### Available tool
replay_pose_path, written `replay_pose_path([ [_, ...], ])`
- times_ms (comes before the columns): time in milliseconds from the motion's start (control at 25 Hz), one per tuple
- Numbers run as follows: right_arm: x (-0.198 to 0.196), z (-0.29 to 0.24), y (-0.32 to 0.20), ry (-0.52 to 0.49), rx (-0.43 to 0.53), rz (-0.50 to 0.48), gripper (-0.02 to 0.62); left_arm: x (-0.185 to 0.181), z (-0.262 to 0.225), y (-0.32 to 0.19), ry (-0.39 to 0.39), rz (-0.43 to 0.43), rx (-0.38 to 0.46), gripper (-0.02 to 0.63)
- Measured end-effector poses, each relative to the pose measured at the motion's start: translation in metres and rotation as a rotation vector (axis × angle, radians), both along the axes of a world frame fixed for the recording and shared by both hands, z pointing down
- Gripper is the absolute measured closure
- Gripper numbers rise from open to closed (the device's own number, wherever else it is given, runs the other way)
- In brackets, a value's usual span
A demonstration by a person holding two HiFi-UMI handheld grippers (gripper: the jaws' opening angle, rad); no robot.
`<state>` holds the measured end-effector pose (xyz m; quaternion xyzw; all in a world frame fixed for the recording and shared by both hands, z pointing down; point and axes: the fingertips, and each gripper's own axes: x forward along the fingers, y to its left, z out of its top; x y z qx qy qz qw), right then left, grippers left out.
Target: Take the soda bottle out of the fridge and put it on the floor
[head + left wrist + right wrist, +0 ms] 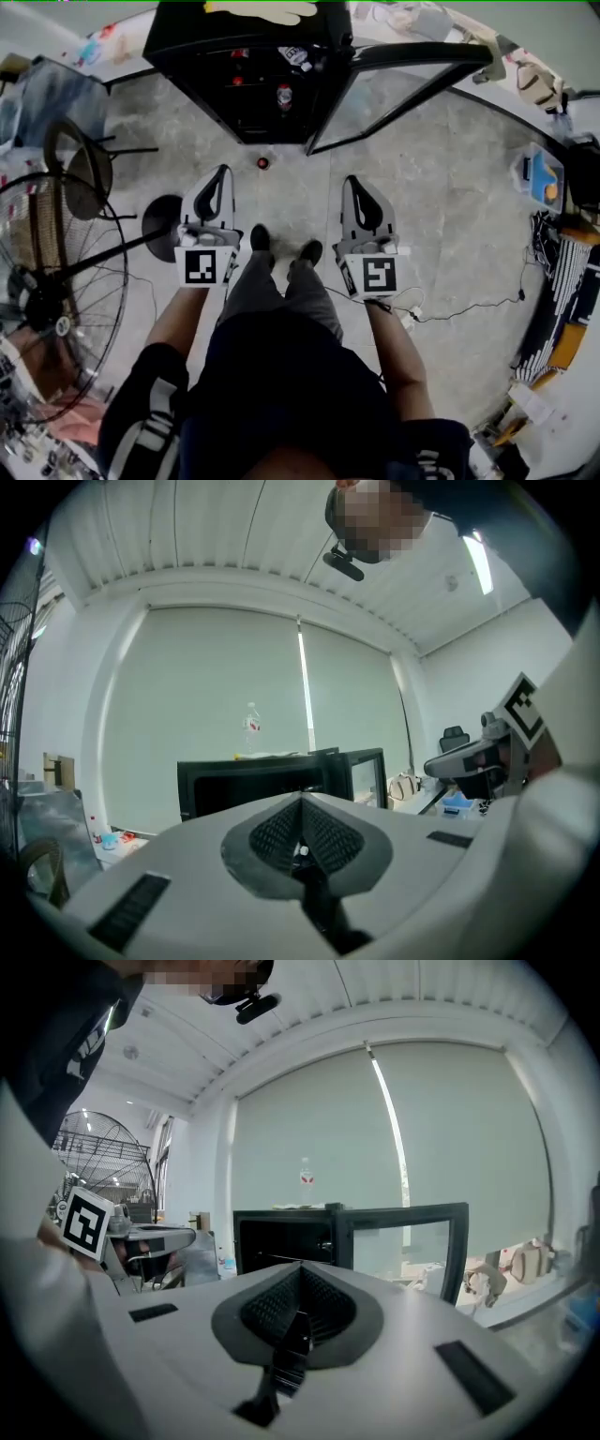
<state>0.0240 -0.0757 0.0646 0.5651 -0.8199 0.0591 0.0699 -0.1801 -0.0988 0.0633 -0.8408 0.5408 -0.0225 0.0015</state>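
A black fridge [246, 66] stands ahead of me with its glass door [394, 94] swung open to the right. Inside it I see a bottle [284, 95] and red caps on the shelves. A small red-topped thing [262, 162], seemingly a bottle seen from above, stands on the floor just before the fridge. My left gripper [222, 172] and right gripper [352, 181] are held level above my feet, both pointing at the fridge, both shut and empty. In the left gripper view the jaws [302, 799] meet; in the right gripper view [300, 1269] they meet too.
A large standing fan [52, 281] and a chair [80, 159] crowd the left side. A cable [464, 307] trails over the floor at the right, with clutter along the right wall. A clear bottle [306, 1174] stands on top of the fridge.
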Motion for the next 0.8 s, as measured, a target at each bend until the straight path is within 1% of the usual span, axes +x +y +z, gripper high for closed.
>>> replay_pose_path([
  [160,0.012,-0.032,0.014,-0.005,0.018,0.047,0.577,0.004,-0.039,0.016,-0.001,0.004,0.021,0.583],
  [400,0.029,-0.069,0.037,0.004,0.046,0.092,0.577,0.006,-0.079,0.032,-0.003,0.010,0.046,0.583],
  [600,0.044,-0.096,0.063,0.029,0.089,0.140,0.577,0.007,-0.099,0.054,-0.007,0.016,0.047,0.583],
  [720,0.049,-0.104,0.079,0.062,0.090,0.147,0.577,0.005,-0.111,0.062,-0.014,0.014,0.074,0.583],
  [800,0.054,-0.109,0.083,0.075,0.107,0.161,0.577,0.006,-0.117,0.063,-0.015,0.013,0.083,0.583],
])
